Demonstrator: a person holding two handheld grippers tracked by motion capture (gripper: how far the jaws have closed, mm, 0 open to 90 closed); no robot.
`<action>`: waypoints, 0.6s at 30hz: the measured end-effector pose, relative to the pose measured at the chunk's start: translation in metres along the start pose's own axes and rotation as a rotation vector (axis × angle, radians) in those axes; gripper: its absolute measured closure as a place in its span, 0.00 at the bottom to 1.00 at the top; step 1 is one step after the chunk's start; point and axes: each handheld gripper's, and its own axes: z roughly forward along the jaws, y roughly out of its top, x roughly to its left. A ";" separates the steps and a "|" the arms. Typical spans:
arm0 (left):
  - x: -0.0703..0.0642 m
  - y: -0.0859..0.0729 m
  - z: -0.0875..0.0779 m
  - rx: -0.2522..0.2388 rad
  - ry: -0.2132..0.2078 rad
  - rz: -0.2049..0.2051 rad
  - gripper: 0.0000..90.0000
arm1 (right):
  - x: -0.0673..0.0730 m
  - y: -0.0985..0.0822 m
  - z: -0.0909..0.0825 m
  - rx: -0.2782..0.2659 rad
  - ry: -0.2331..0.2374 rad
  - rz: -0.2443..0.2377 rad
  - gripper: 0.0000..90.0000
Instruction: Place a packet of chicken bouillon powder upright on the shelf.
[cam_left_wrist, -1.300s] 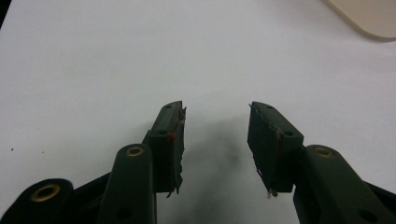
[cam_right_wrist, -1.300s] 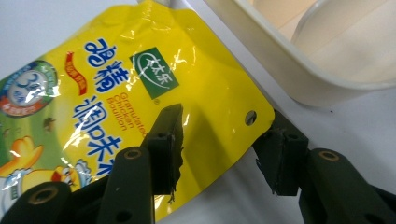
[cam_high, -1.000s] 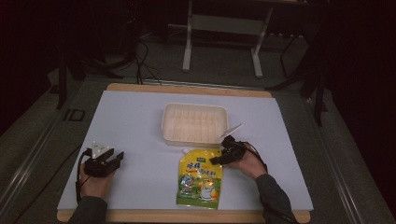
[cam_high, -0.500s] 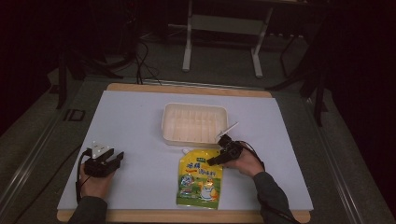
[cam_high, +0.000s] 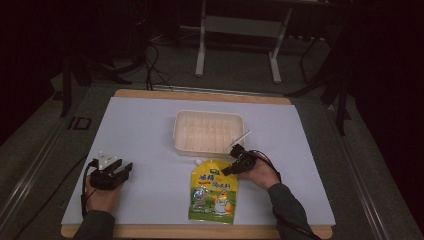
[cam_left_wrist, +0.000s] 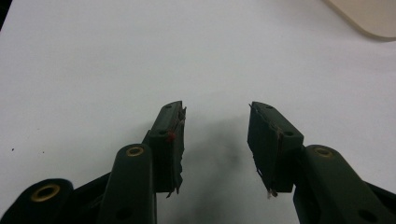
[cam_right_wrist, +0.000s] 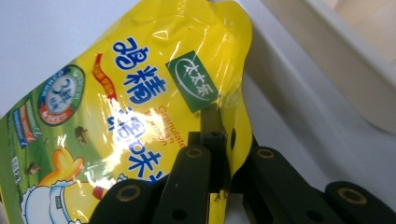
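A yellow and green seasoning pouch (cam_high: 212, 192) lies flat on the white table mat, its top just in front of the tray. My right gripper (cam_high: 228, 170) sits at the pouch's upper right edge. In the right gripper view the pouch (cam_right_wrist: 140, 84) has that edge pinched between the jaws of my right gripper (cam_right_wrist: 225, 135), which have just been closing and are now shut on it. My left gripper (cam_high: 126, 167) rests on the mat at the left, far from the pouch. Seen from the left gripper view, my left gripper (cam_left_wrist: 215, 126) is open over bare mat.
A shallow cream plastic tray (cam_high: 176, 132) stands at the middle of the mat, just beyond the pouch; its wall (cam_right_wrist: 327, 46) is close beside my right gripper. A corner of the tray (cam_left_wrist: 369, 18) lies far ahead of the left gripper. Metal stand legs (cam_high: 200, 65) rise behind the table.
My right gripper has crept left onto the pouch's upper right edge and closed on it. The left hand and gripper have stayed where they were.
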 end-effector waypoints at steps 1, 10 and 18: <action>0.000 0.000 0.000 0.000 0.000 0.000 0.61 | 0.000 0.000 0.000 0.000 0.000 0.000 1.00; 0.000 0.000 0.000 -0.001 0.002 0.000 0.61 | 0.007 0.001 -0.023 -0.089 0.032 -0.032 1.00; 0.000 0.000 0.000 0.000 0.001 0.001 0.61 | 0.021 0.006 -0.050 -0.173 0.093 -0.079 1.00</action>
